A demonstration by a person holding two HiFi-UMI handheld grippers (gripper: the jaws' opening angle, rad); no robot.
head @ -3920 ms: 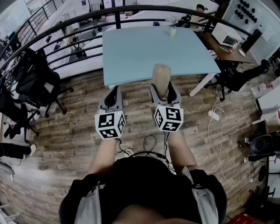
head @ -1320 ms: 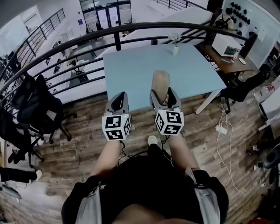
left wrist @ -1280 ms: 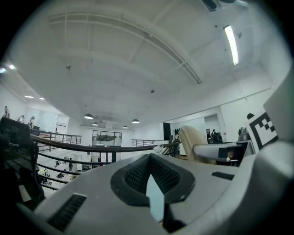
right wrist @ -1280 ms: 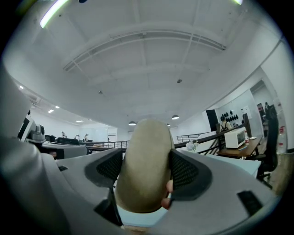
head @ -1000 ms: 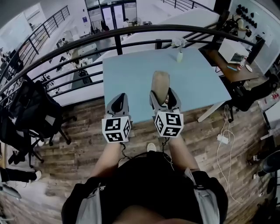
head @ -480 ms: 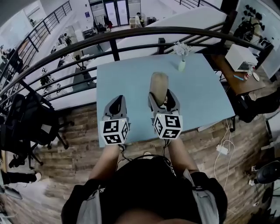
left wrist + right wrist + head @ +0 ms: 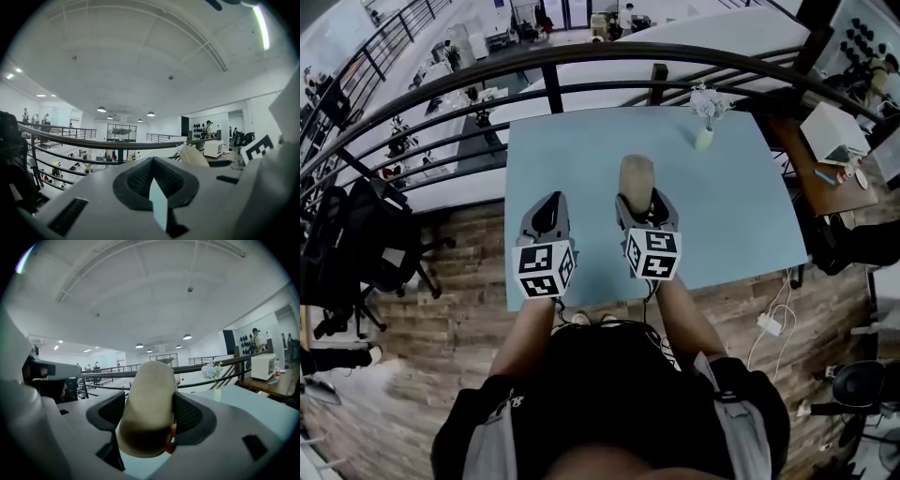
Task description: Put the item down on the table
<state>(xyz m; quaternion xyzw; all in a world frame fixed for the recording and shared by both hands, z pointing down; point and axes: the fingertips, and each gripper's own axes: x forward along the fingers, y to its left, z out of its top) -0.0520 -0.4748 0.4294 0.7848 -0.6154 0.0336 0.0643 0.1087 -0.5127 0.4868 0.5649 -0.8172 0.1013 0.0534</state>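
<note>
Table (image 7: 581, 159): light blue, vase (image 7: 704, 138) by far right corner
Right gripper (image 7: 639, 201): clamped on item (image 7: 636, 174)
Left gripper (image 7: 546, 204): closed, holding nothing

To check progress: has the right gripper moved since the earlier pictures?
Yes. The right gripper went forward: earlier short of the table's near edge, now above the table.

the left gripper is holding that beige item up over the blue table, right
Not the left. The right gripper is clamped on the beige item, held up over the blue table; the right gripper view shows it between the jaws. The left gripper is shut with nothing in it.
</note>
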